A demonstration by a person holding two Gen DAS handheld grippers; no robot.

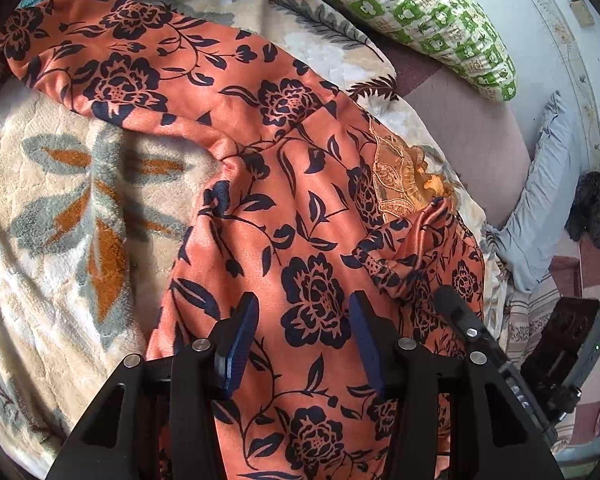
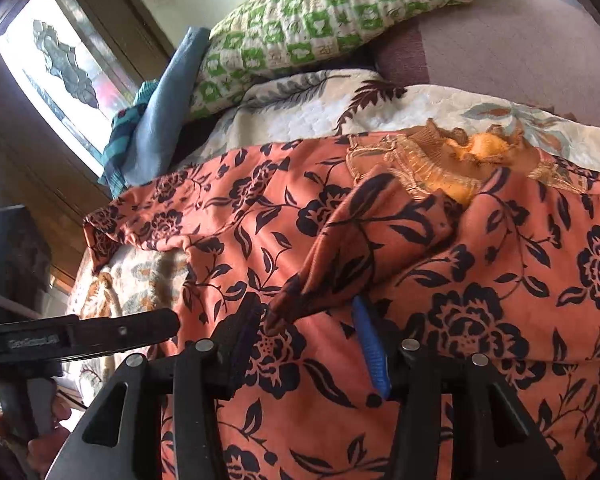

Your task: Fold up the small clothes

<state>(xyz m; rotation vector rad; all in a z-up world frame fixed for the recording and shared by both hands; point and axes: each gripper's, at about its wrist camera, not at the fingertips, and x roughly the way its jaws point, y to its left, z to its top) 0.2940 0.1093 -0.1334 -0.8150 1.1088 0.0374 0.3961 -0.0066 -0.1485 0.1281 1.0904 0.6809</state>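
An orange garment with a dark blue flower print lies spread on a cream blanket. It has a gold embroidered neckline, also in the right wrist view. My left gripper is open just above the cloth, holding nothing. My right gripper is open, with a raised folded flap of the garment reaching down between its fingers. The right gripper shows in the left wrist view at the garment's right edge. The left gripper shows in the right wrist view at left.
A green and white checked pillow lies at the head of the bed, also in the right wrist view. Blue cloth is piled beside it. A mauve sheet and a grey-blue pillow lie to the right.
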